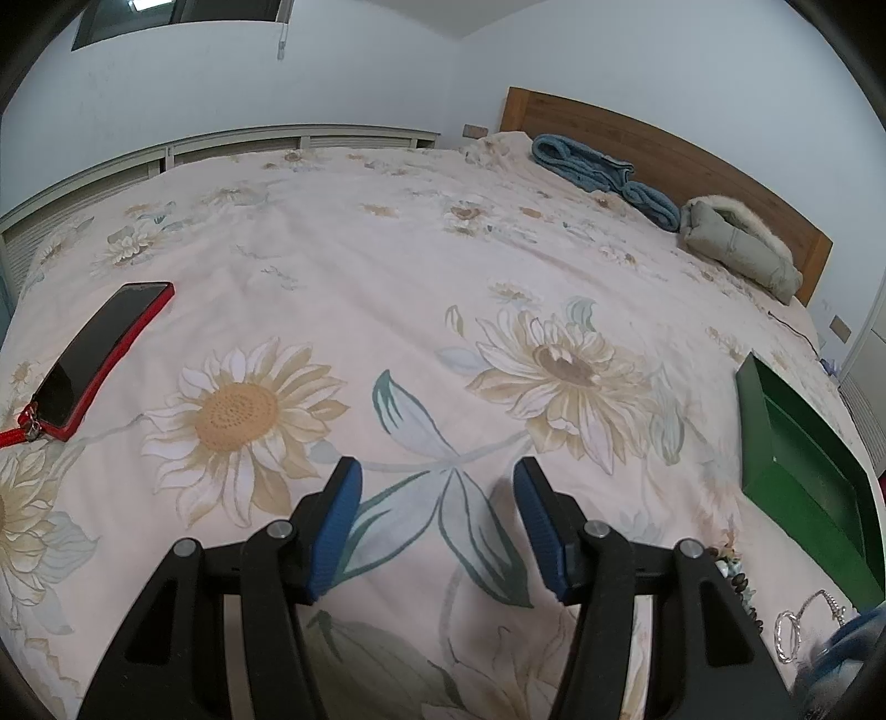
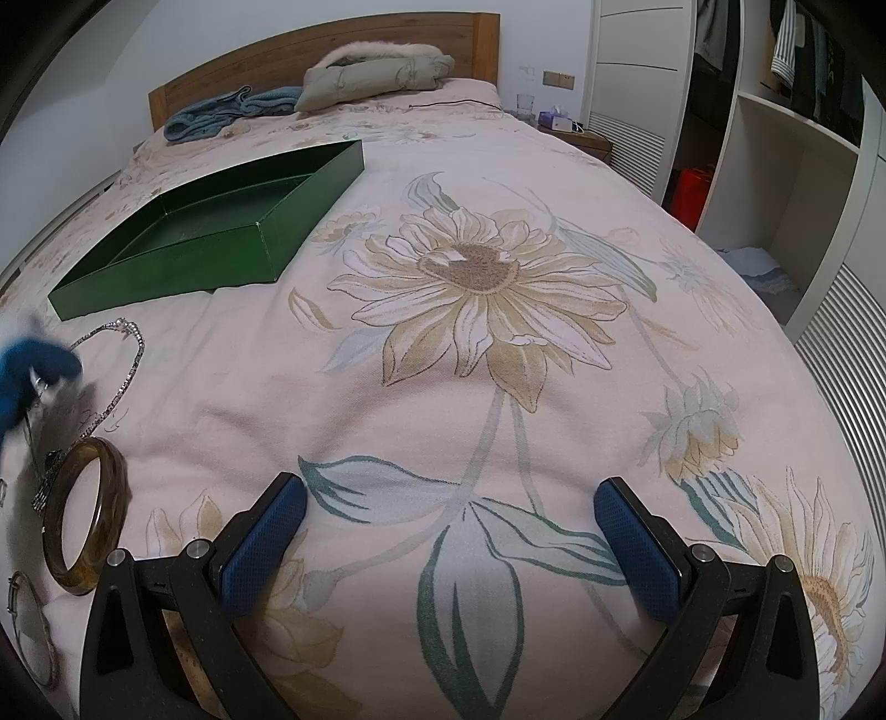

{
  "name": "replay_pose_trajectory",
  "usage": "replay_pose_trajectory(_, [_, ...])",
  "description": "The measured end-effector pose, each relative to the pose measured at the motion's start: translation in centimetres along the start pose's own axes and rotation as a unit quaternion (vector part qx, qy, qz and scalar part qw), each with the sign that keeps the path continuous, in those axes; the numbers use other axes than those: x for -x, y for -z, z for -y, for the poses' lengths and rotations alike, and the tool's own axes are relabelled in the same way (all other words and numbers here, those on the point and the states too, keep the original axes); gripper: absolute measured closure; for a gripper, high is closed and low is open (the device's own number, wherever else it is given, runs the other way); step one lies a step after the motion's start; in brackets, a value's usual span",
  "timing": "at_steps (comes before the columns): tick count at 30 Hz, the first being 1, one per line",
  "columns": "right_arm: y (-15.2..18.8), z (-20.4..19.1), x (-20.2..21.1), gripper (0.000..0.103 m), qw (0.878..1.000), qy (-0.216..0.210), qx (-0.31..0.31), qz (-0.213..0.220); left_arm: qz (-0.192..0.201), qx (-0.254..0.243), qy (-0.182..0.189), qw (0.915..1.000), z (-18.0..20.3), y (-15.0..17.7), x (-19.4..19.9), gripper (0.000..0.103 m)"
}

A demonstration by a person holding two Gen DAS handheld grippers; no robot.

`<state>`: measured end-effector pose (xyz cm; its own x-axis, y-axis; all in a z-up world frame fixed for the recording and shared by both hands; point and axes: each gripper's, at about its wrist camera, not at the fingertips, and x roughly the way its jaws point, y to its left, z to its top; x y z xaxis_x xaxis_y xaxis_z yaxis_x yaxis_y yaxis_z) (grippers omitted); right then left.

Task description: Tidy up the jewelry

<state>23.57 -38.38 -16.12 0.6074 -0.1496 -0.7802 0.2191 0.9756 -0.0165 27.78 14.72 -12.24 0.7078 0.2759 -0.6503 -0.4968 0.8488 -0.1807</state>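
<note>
Bedroom, floral sunflower bedspread (image 2: 498, 387) covering a bed with wooden headboard (image 2: 310, 50). Left claw (image 1: 437, 476) fingers spread apart, nothing between them, over the bedspread. Right claw (image 2: 448, 498) also wide apart, empty, over a printed leaf. Green tray (image 2: 166, 266) sits ahead-left of right claw, well apart; in the left wrist view it is to the right of left claw. Jewelry lies on the bedspread left of right claw: amber bangle (image 2: 83, 526) near its left finger, sparkly chain necklace (image 2: 130, 360) further ahead just before the tray, thin silver bracelet (image 2: 33, 637) at far left edge. Blurry blue object (image 2: 33, 365) touching the necklace area, can't tell what it is. Red-cased phone (image 1: 99, 354) ahead-left of left claw. Blue towel (image 1: 603, 171) and beige jacket (image 1: 736, 243) by headboard.
</note>
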Motion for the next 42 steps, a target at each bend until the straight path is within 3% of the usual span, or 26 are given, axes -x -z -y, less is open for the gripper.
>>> replay_pose_trajectory(30, [0.0,0.0,-0.2,0.0,1.0,0.001,0.001,0.0,0.005,-0.014,-0.006,0.9999,0.6,0.1,0.0,0.048])
replay_pose_trajectory(42, [0.0,0.0,0.0,0.0,1.0,0.001,0.001,0.0,0.033,-0.044,-0.013,0.9984,0.4,0.6,4.5,0.048])
